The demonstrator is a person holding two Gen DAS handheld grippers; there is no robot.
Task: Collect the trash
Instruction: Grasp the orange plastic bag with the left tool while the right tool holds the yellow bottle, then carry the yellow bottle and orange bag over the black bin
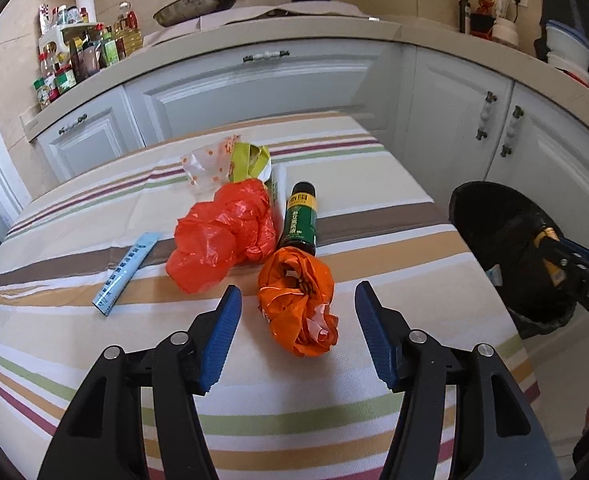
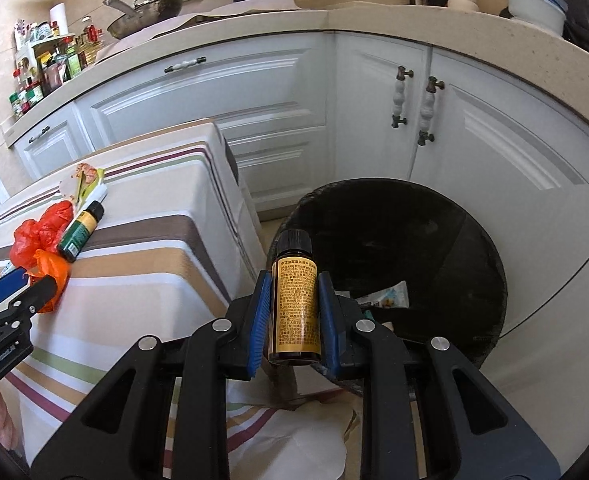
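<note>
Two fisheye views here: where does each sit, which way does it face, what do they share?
Left wrist: on the left gripper, open, looking down across the striped table at the orange bag; the right gripper's arm shows at right.
Right wrist: on the right gripper, shut on a small brown bottle, facing the black bin beside the table; the left gripper shows at left.
Shared: green bottle, red bag, bin, white cabinets.

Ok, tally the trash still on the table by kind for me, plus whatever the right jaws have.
Plastic bags: 2, the red bag and the orange bag
Bottles on the table: 1, the green bottle
Bottles held: 1, the amber bottle, over the black bin
Wrappers: 2, the dotted wrapper and the yellow-green wrapper
Blue sachets: 1, the blue sachet
Total: 7
</note>
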